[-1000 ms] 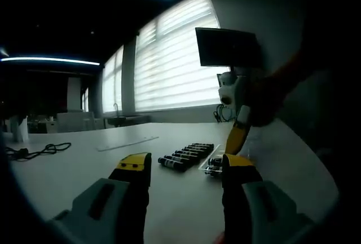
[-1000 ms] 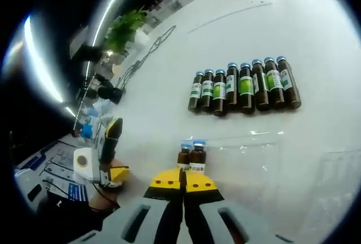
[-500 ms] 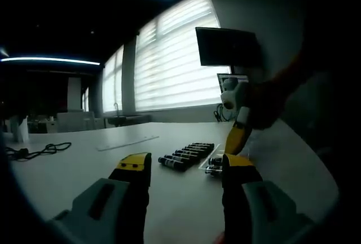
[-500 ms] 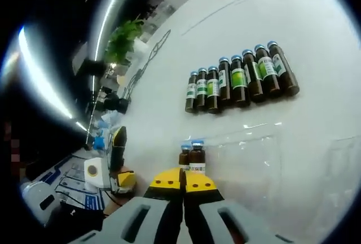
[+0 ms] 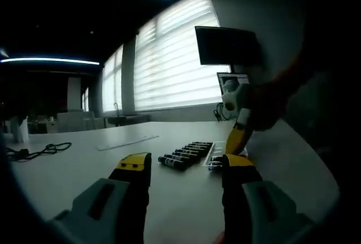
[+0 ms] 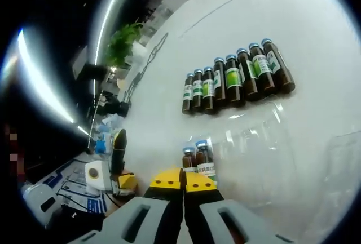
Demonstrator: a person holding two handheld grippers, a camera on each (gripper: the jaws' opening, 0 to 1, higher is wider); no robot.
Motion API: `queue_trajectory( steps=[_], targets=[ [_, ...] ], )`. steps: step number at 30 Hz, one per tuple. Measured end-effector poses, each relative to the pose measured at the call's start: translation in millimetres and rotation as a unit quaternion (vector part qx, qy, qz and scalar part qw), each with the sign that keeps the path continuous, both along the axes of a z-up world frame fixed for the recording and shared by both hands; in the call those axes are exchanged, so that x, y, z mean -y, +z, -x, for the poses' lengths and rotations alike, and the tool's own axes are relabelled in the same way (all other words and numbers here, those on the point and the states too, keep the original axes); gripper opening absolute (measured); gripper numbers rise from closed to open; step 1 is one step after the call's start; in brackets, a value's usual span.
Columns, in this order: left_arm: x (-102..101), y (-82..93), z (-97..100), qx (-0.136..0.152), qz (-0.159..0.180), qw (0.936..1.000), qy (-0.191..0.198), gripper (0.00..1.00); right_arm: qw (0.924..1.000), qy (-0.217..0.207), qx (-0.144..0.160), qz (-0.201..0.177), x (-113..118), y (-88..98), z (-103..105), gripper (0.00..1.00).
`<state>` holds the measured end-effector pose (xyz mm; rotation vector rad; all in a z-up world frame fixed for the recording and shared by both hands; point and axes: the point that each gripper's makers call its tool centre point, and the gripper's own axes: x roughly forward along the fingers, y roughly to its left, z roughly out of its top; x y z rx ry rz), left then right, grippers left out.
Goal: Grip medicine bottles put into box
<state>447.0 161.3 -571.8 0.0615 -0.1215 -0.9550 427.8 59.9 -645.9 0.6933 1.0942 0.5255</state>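
Right claw (image 6: 183,180) closed beside two bottles (image 6: 198,158) in clear box (image 6: 256,142).

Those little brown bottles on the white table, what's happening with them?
A person holding a gripper in each hand is packing small brown medicine bottles with blue caps into a clear plastic box. Two bottles already sit in the box, just ahead of the right gripper, whose fingers are closed and empty. A row of eight bottles lies beside it on the white table. The left gripper waits open.
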Motion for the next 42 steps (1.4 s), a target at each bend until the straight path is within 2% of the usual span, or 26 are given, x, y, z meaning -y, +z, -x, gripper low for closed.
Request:
queue_trajectory(
  steps=[5,9,14,17,29,32,35,42],
  targets=[
    [1,-0.4,0.4,0.0,-0.001,1.0,-0.001,0.43,0.9993,-0.005,0.034,0.017,6,18.6,-18,0.0],
    [0,0.0,0.3,0.0,0.001,1.0,-0.001,0.43,0.9956,-0.005,0.075,0.057,16,25.8,-30,0.0],
    [1,0.4,0.7,0.001,0.002,1.0,-0.002,0.43,0.9943,-0.016,0.09,0.054,21,35.1,-40,0.04],
    [1,0.4,1.2,0.001,0.001,1.0,-0.003,0.43,0.9918,-0.018,0.103,0.073,28,41.4,-45,0.05],
    [0,1.3,1.4,0.002,0.003,1.0,-0.003,0.43,0.9858,-0.029,0.131,0.101,53,57.1,-67,0.12],
    [1,1.6,1.5,0.002,0.003,1.0,-0.003,0.43,0.9829,-0.035,0.136,0.119,64,57.5,-77,0.12],
    [1,1.9,1.6,0.002,0.004,1.0,-0.003,0.43,0.9761,-0.033,0.148,0.156,81,54.8,-85,0.13],
    [0,2.5,1.7,0.002,0.005,1.0,-0.003,0.43,0.9704,-0.048,0.141,0.19,110,46.5,-102,0.14]
  ],
)
